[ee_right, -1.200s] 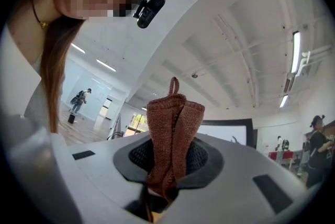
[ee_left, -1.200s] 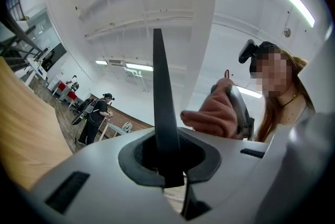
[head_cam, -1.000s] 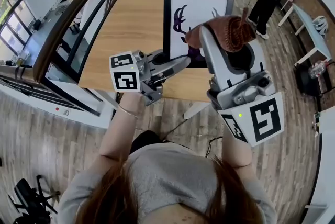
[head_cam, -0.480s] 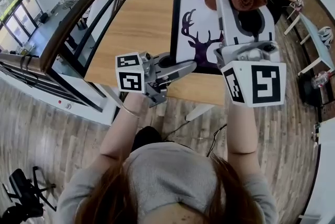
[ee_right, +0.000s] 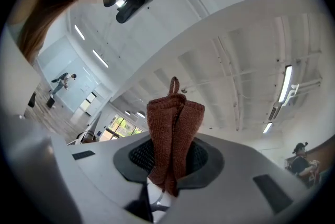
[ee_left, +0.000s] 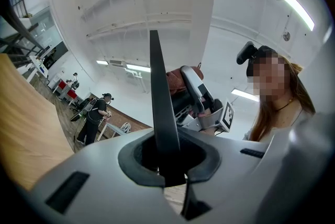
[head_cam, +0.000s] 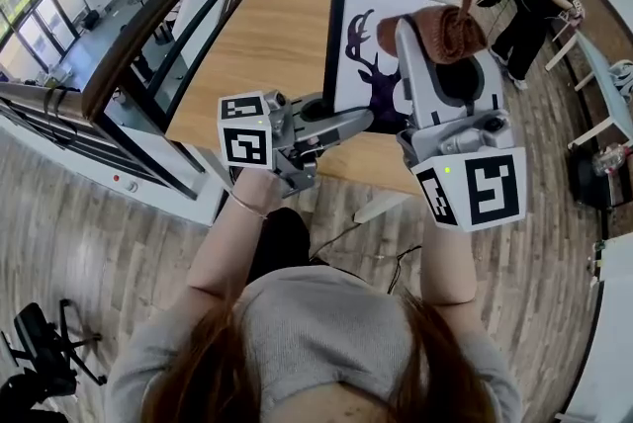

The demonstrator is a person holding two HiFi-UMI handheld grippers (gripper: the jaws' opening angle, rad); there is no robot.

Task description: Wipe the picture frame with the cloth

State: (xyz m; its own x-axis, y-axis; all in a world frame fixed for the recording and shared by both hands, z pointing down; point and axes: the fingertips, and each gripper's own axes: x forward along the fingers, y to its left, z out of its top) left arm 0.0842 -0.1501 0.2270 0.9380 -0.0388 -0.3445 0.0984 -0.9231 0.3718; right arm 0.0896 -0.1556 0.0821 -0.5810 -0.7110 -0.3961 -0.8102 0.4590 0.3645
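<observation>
to your left, the light wooden tabletop [head_cam: 247,36] gives the work a flat bed. your left tongs [head_cam: 362,121] are clenched on nothing, the pads meeting in one thin dark blade. their tip sits by the near edge of the black-rimmed picture frame with the purple stag print [head_cam: 364,41]. i'd guess they are parked there to stop the frame sliding, though i cannot tell if they touch it. the frame lies on the tabletop, face up, so its front is open to you. your right tongs [head_cam: 443,55] are clamped on the bunched rust-brown knitted cloth [head_cam: 435,28]. they hold it over the frame's right half, tipped upward, so the cloth looks clear of the surface, not pressing on it.
</observation>
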